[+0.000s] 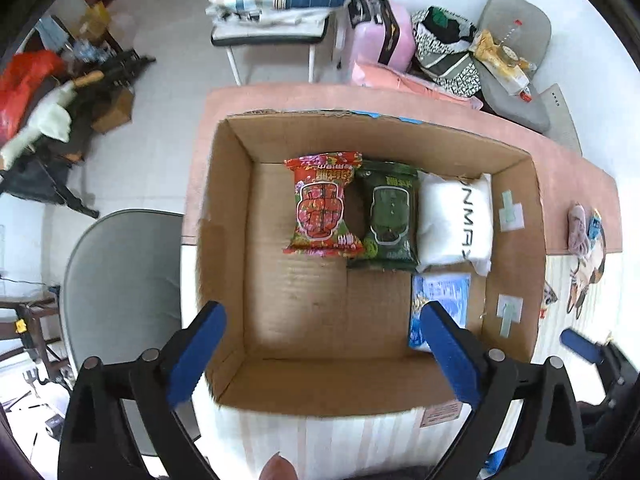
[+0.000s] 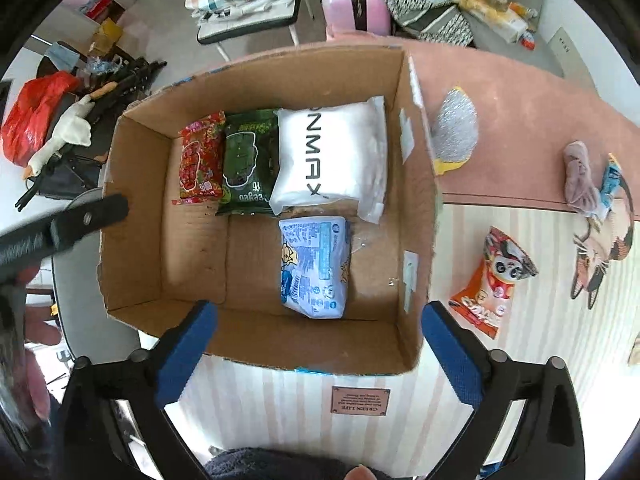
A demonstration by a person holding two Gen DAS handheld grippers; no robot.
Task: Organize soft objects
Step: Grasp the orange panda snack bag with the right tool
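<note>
Step in hand: both grippers are hovering empty over the open brown cardboard box [image 2: 256,320], so the next soft packet on the counter [image 2: 520,92] is probably being chosen.
Already packed: a red floral snack packet [image 2: 202,158], a dark green packet [image 2: 248,160] and a white plastic pillow-pack [image 2: 332,152] are lying side by side along the far wall; a pale blue printed packet [image 2: 316,264] is sitting just in front of the white one.
Still outside: an orange panda-print snack bag [image 2: 494,280], a silver-and-yellow foil pouch [image 2: 454,128] and a crumpled mauve cloth [image 2: 580,180] are lying right of the box.
Doing it well: take the orange bag by its middle, squeeze lightly, and set it in the bare left floor area.
Right gripper [image 2: 320,352]: fingers spread wide, holding nothing, pointing down at the near wall.
Left gripper [image 1: 320,352]: fingers likewise released, straddling the near-left corner; motion blur is making its exact height hard to judge.
</note>
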